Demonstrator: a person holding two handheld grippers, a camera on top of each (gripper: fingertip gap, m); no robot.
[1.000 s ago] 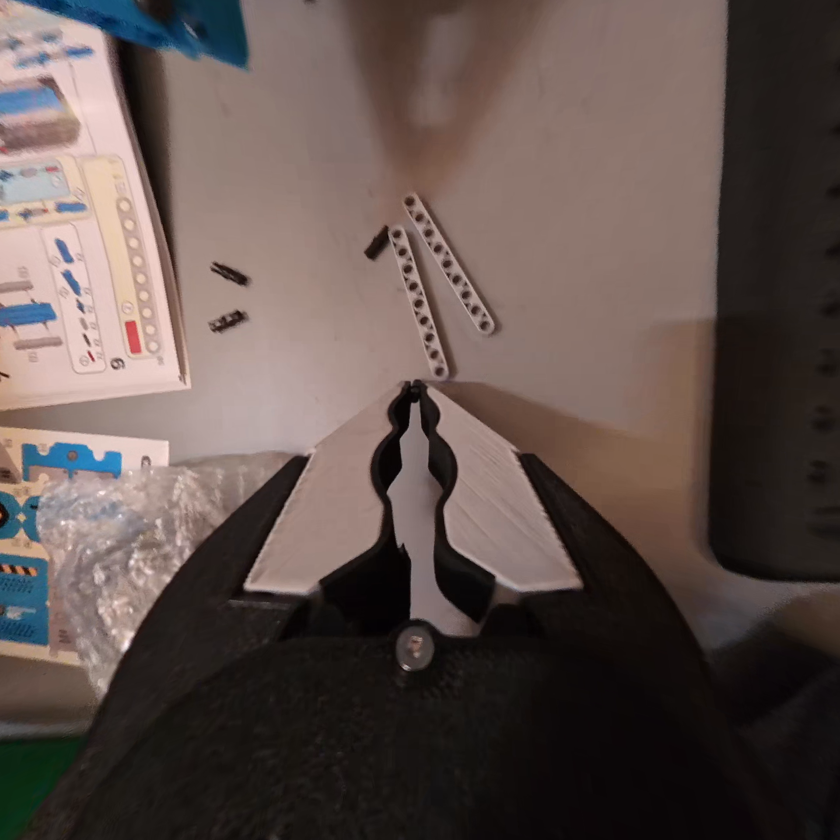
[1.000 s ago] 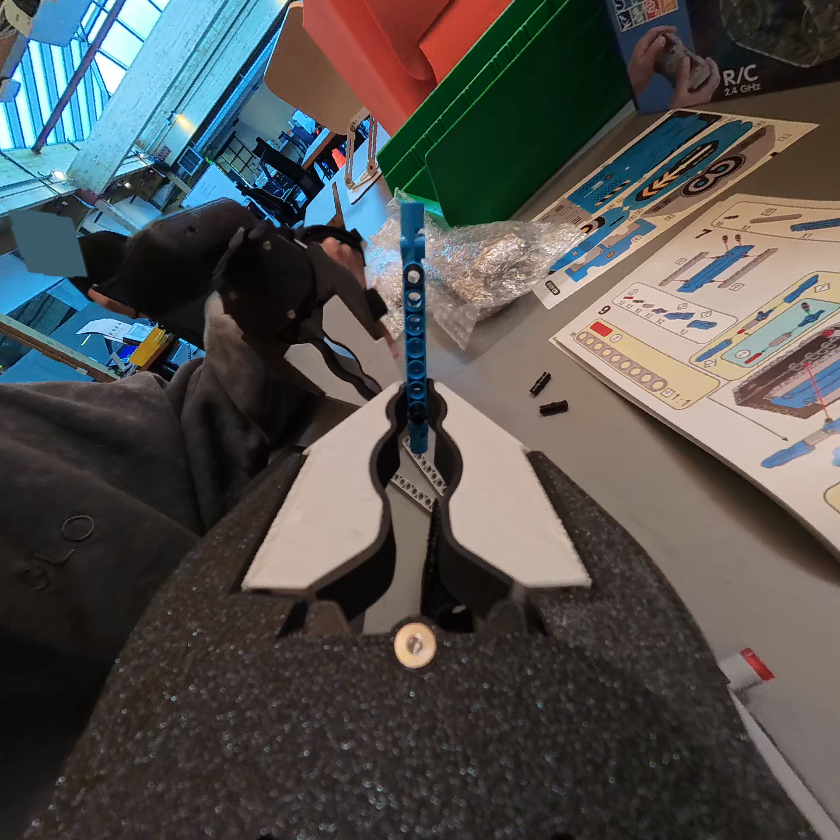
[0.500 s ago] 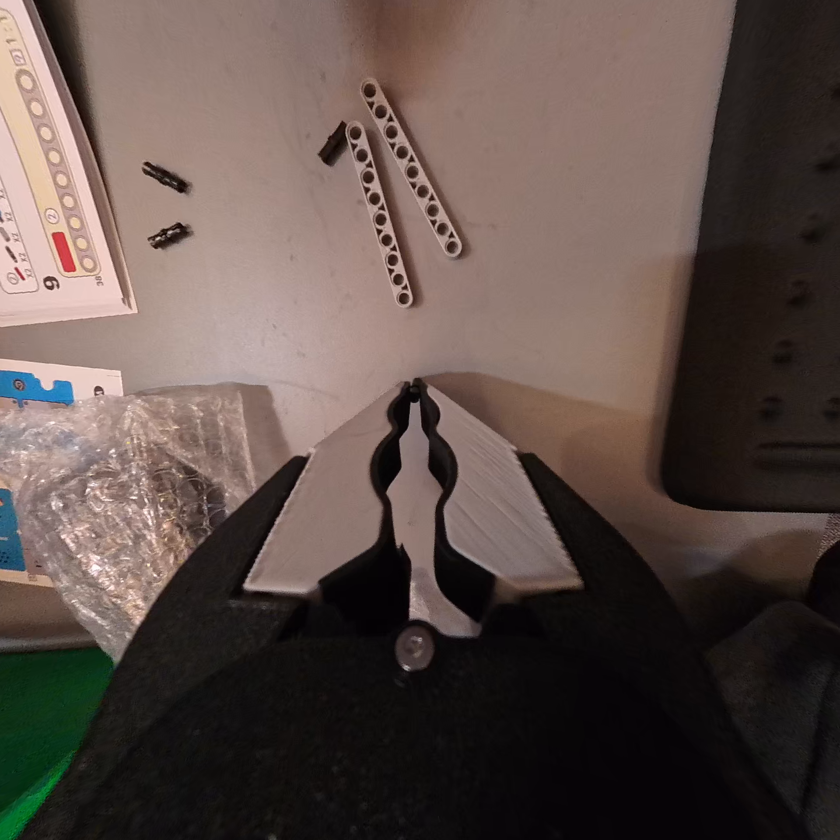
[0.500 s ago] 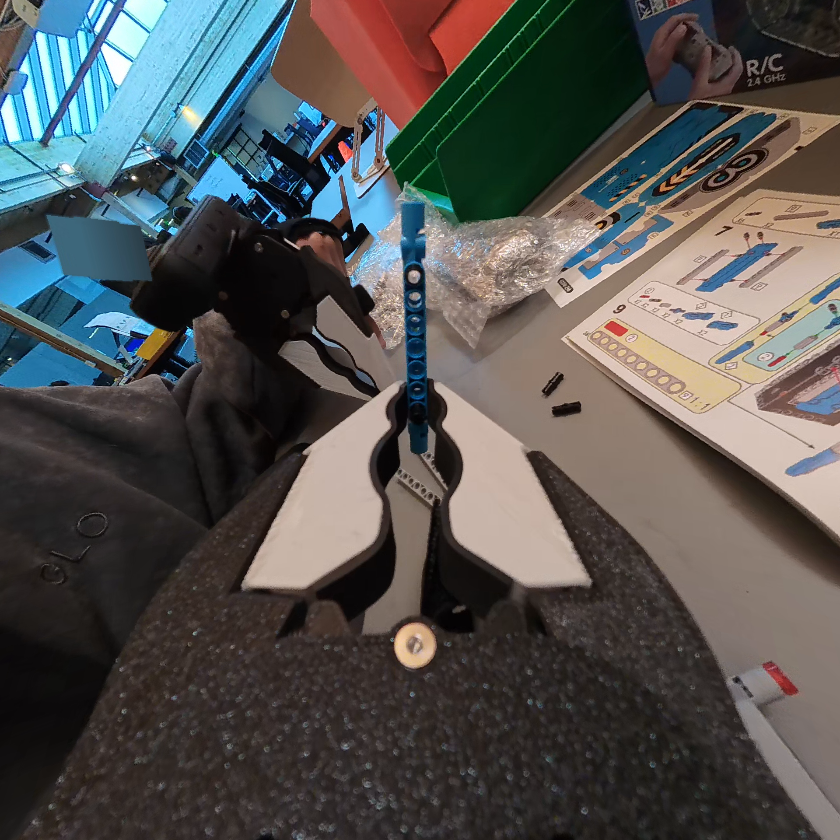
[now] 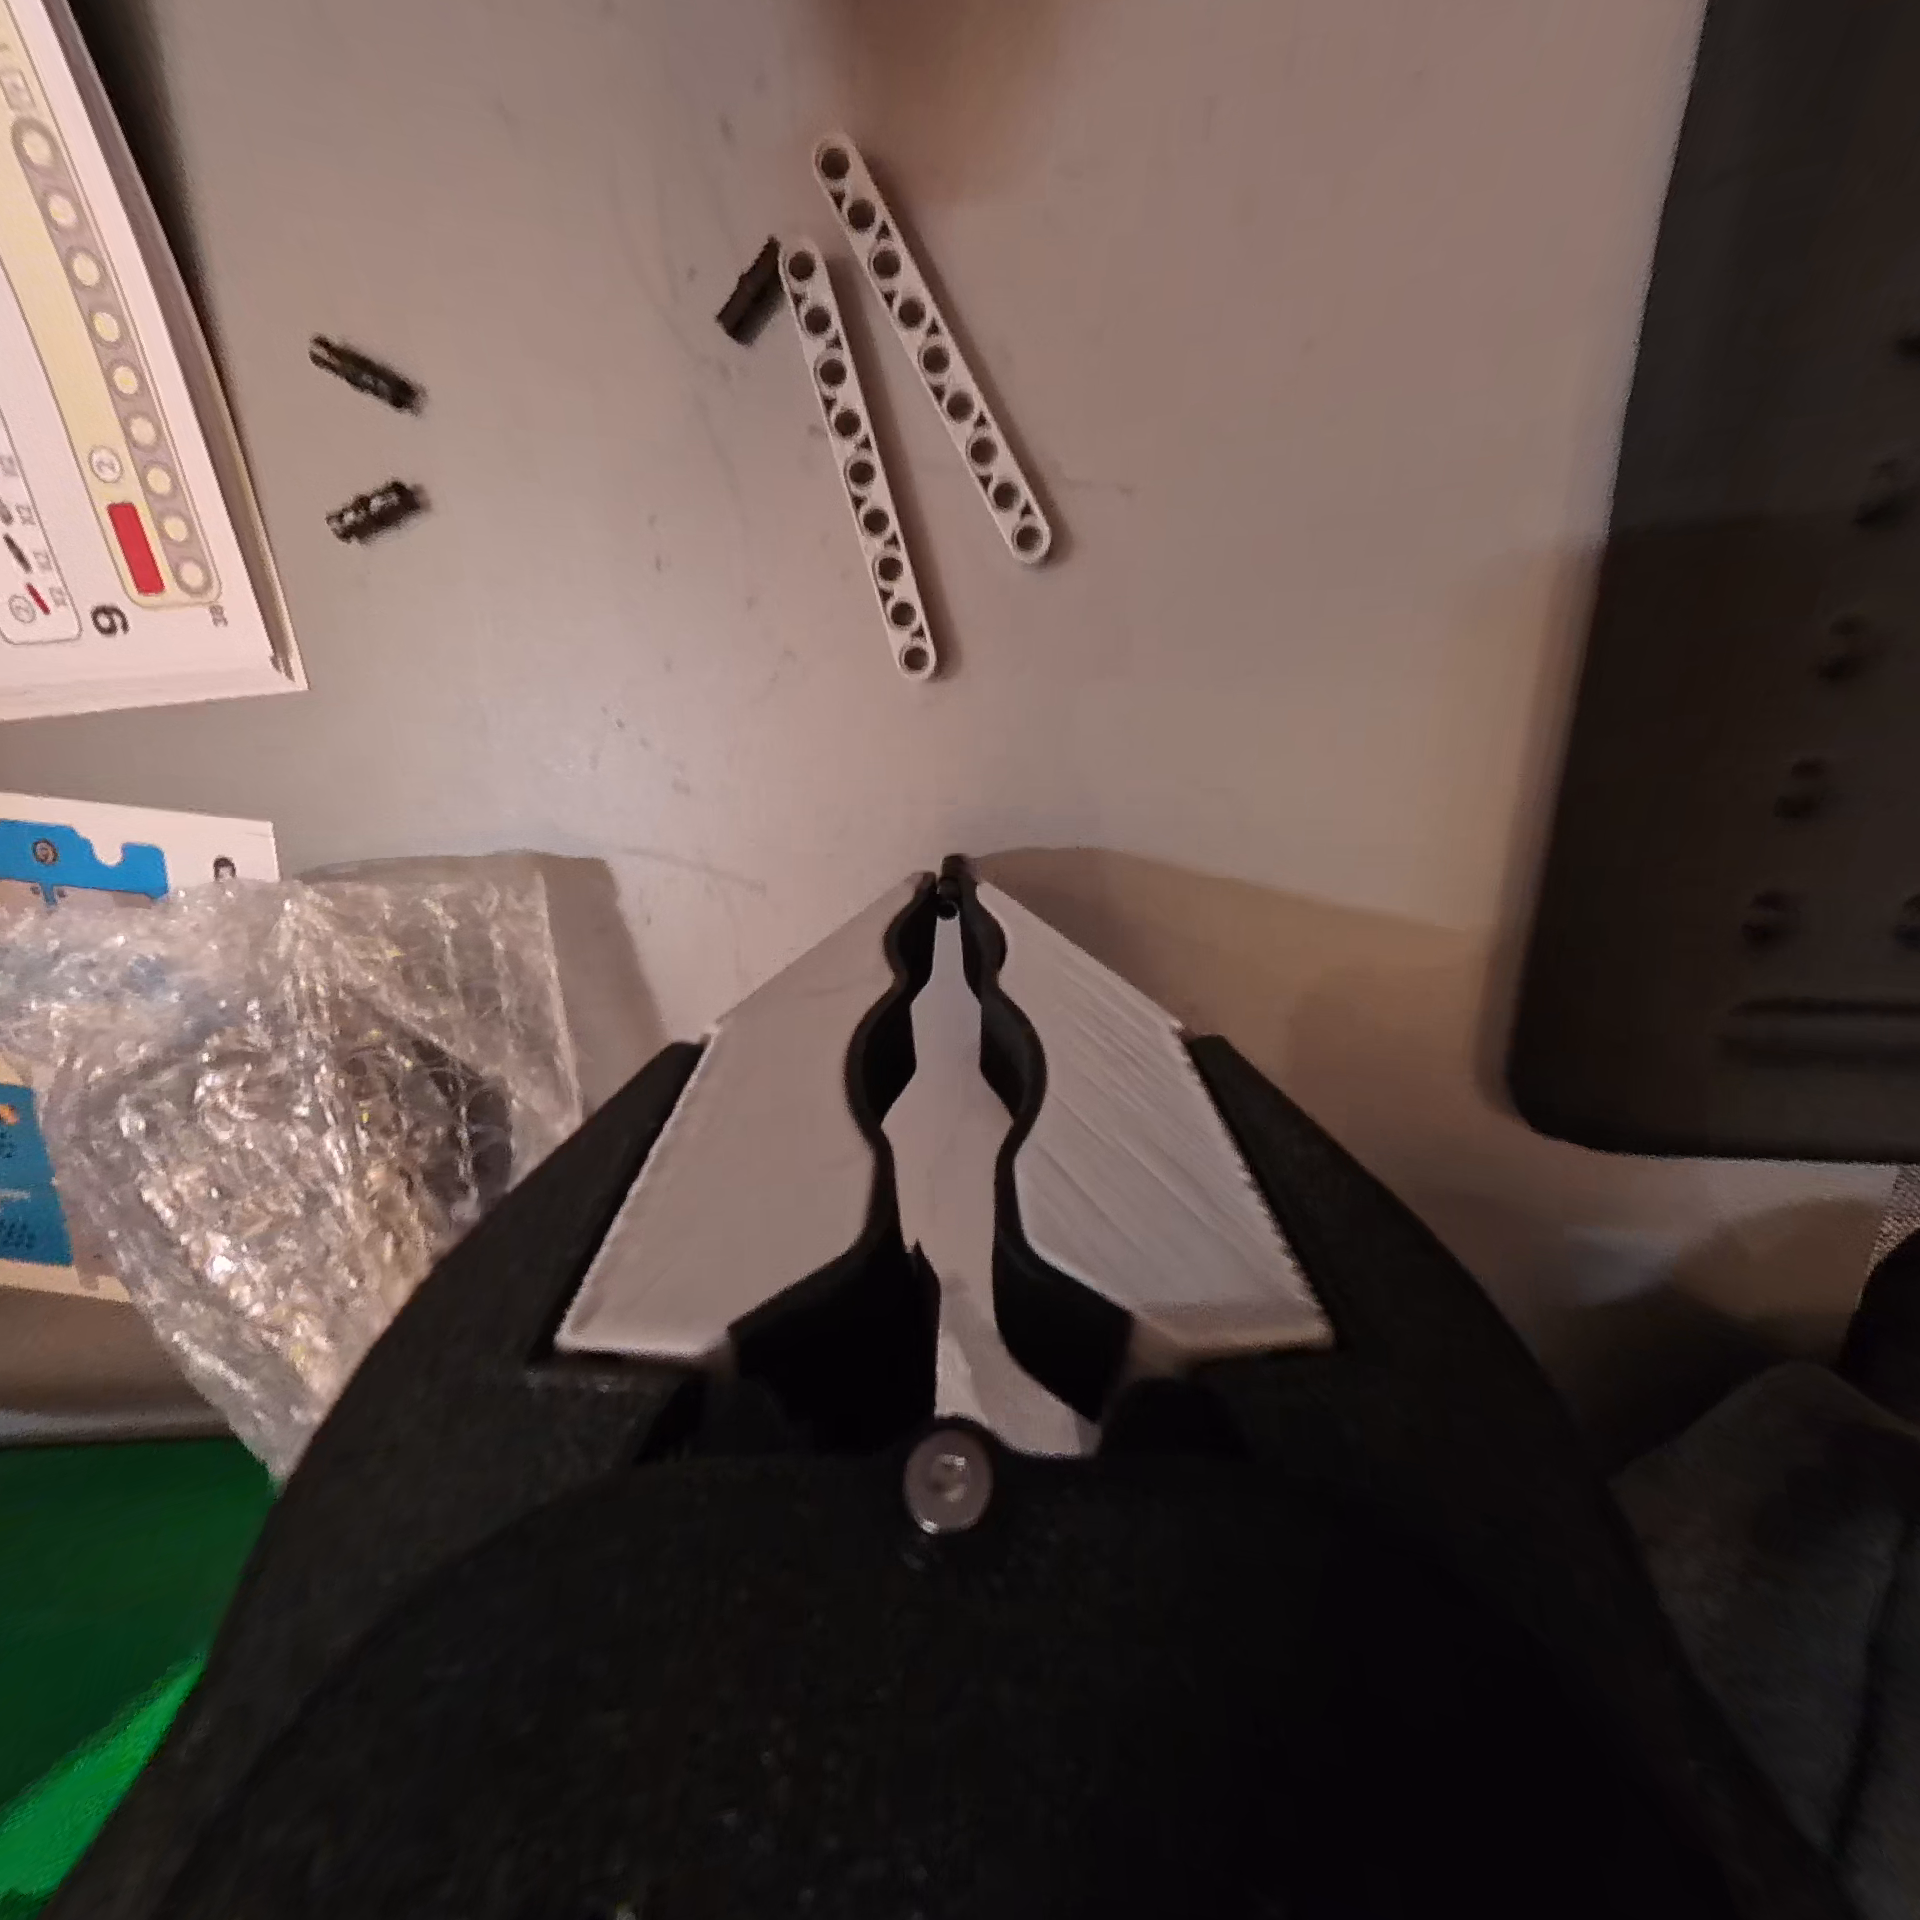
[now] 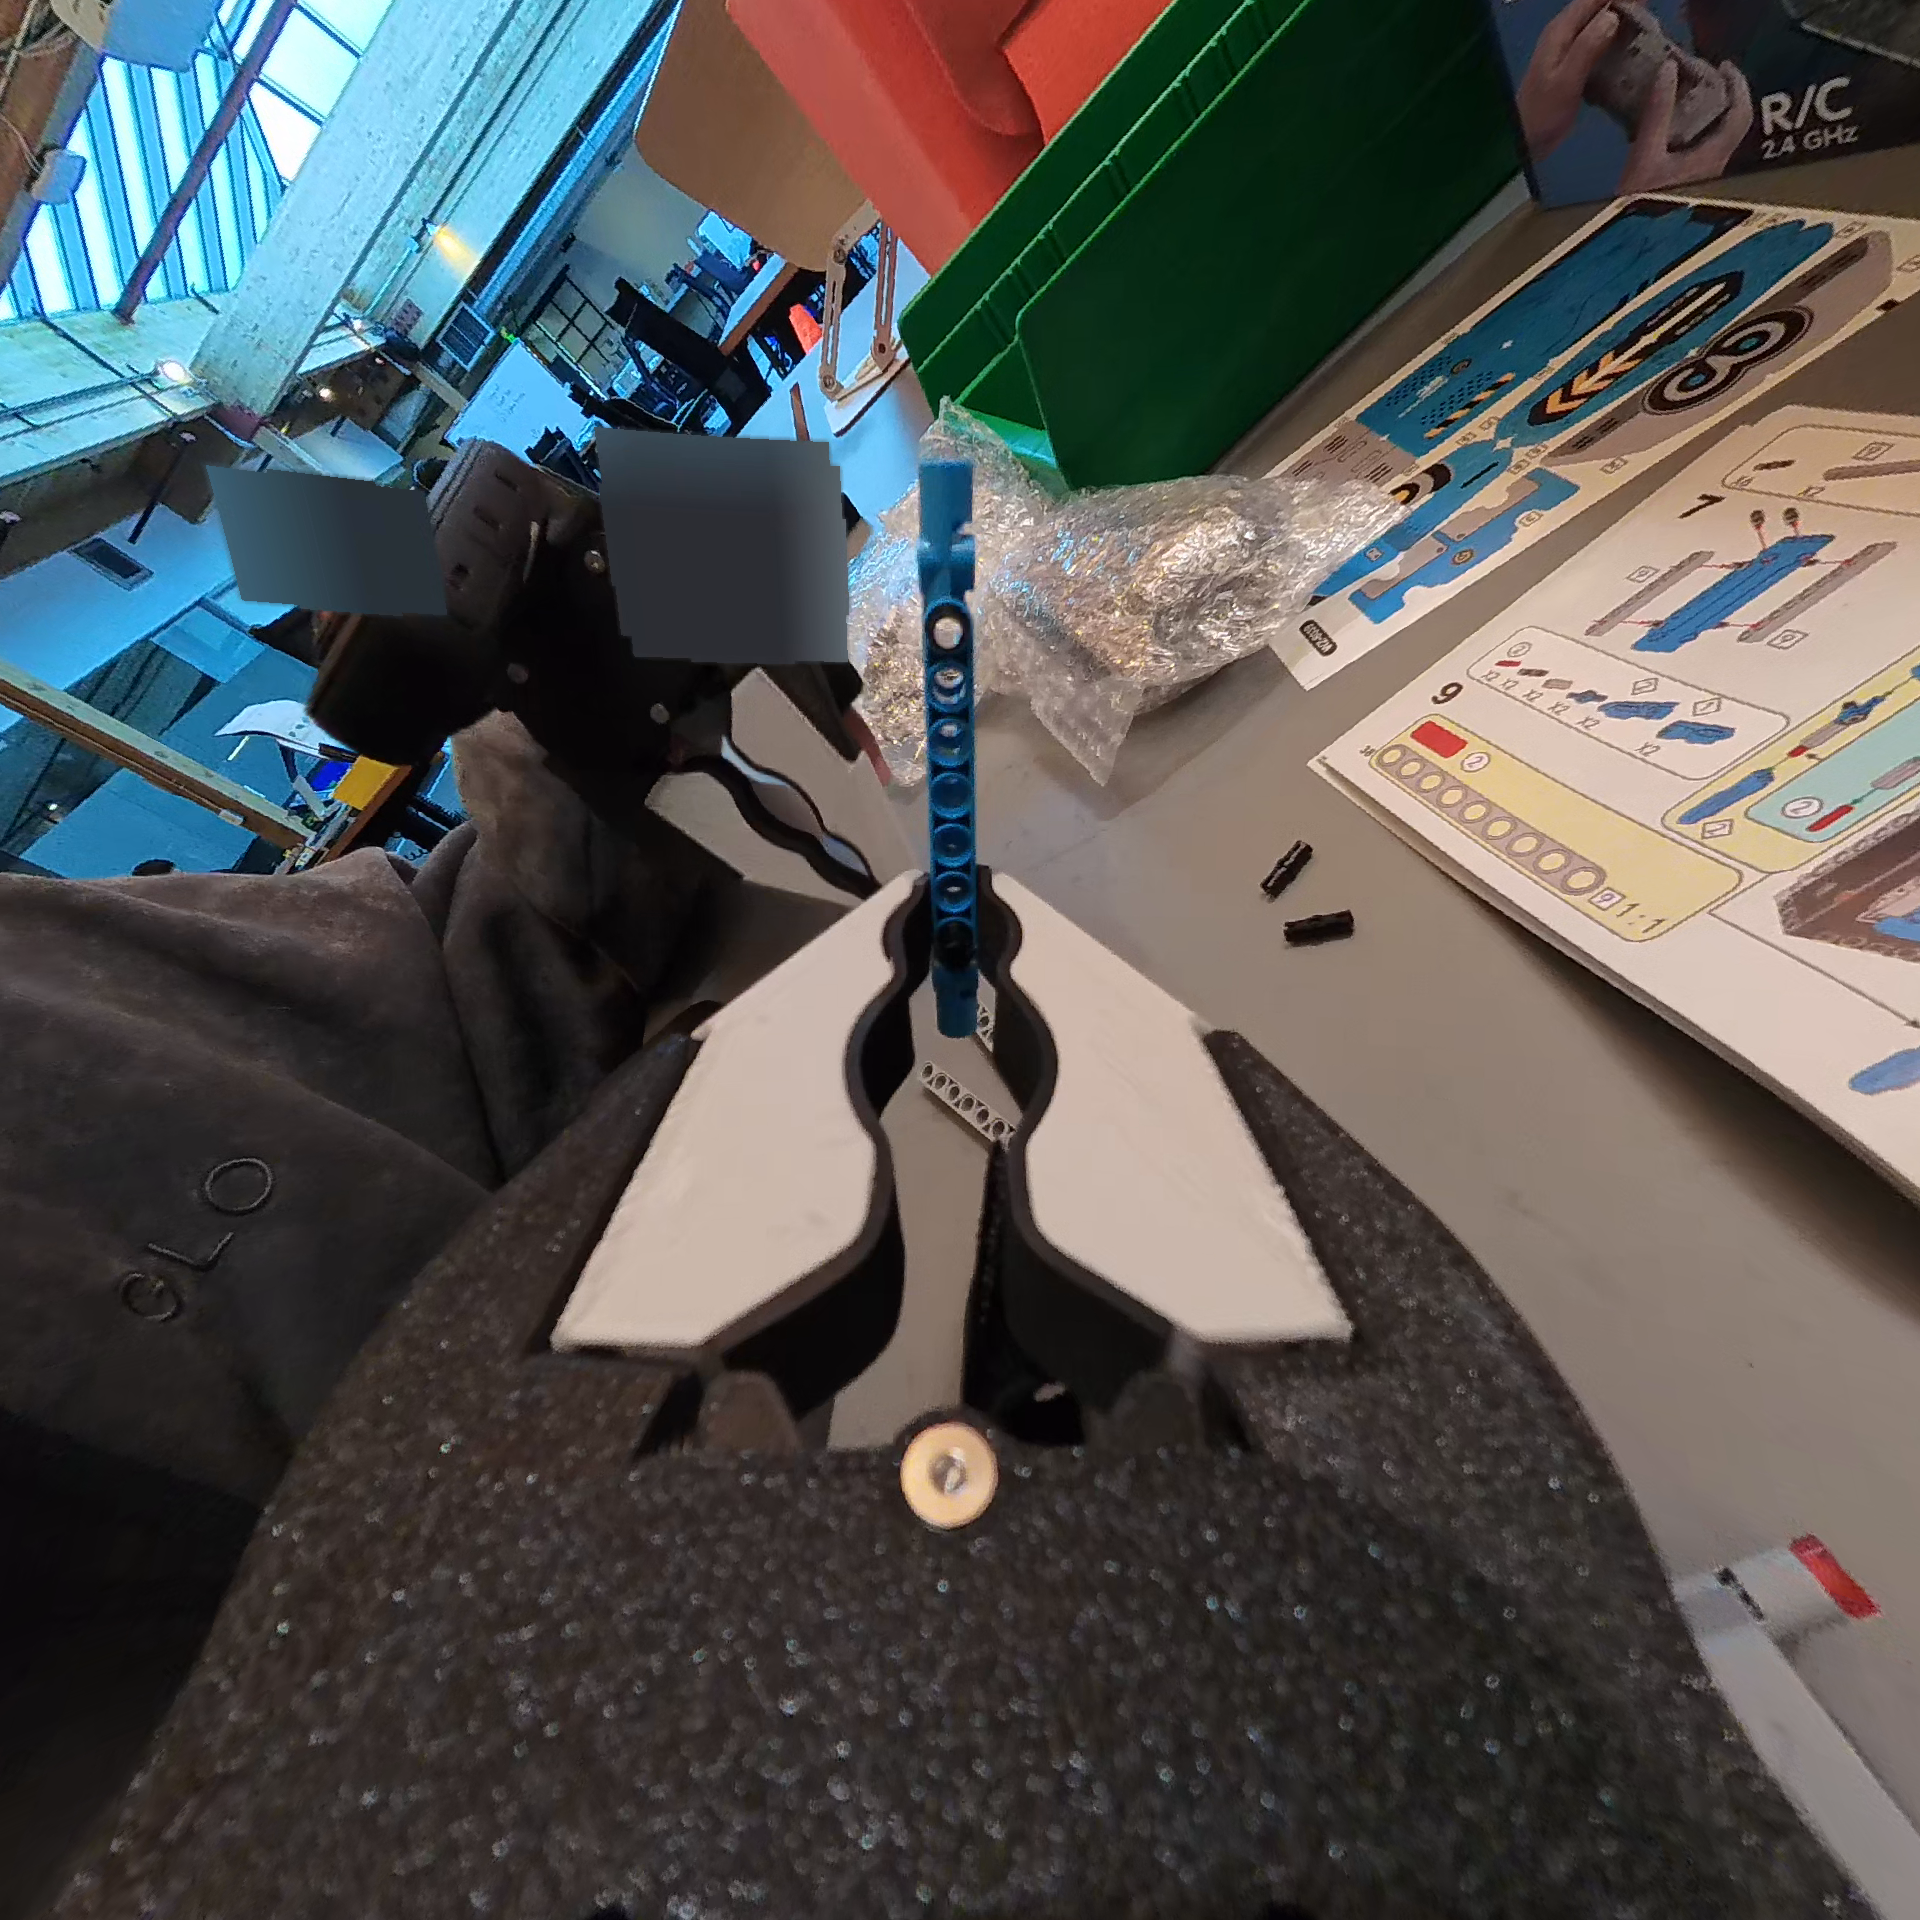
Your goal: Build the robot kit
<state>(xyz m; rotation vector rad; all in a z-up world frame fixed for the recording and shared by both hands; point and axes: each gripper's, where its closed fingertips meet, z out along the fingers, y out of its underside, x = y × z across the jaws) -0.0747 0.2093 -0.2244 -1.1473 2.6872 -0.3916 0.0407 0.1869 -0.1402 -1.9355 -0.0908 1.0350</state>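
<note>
The right claw [image 6: 951, 914] was clamped on the lower end of a blue perforated beam [image 6: 948, 727], which stood upright out of the fingertips with its row of holes facing the camera, a hold that appeared to leave most of those holes reachable. The left claw [image 5: 948, 894] hung above the grey tabletop [image 5: 1299, 416], its jaws drawn together at the tips on a tiny black pin [image 5: 950, 881]. Just ahead of it lay two grey perforated beams [image 5: 904, 416] side by side and slightly splayed, a loose black pin [image 5: 750, 296] touching the top of the nearer one. Two more black pins [image 5: 369, 442] sat apart to the left, near the edge of an open instruction booklet [image 5: 114, 416] spread flat beside the parts, seemingly for reference. A crumpled clear plastic bag [image 5: 281, 1091] rested near the left claw, with a green bin [image 6: 1195, 281] and a boxed toy kit [image 6: 1704, 83] behind it. The person's grey sleeve [image 6: 239, 1091] filled the left of the right wrist view.
</note>
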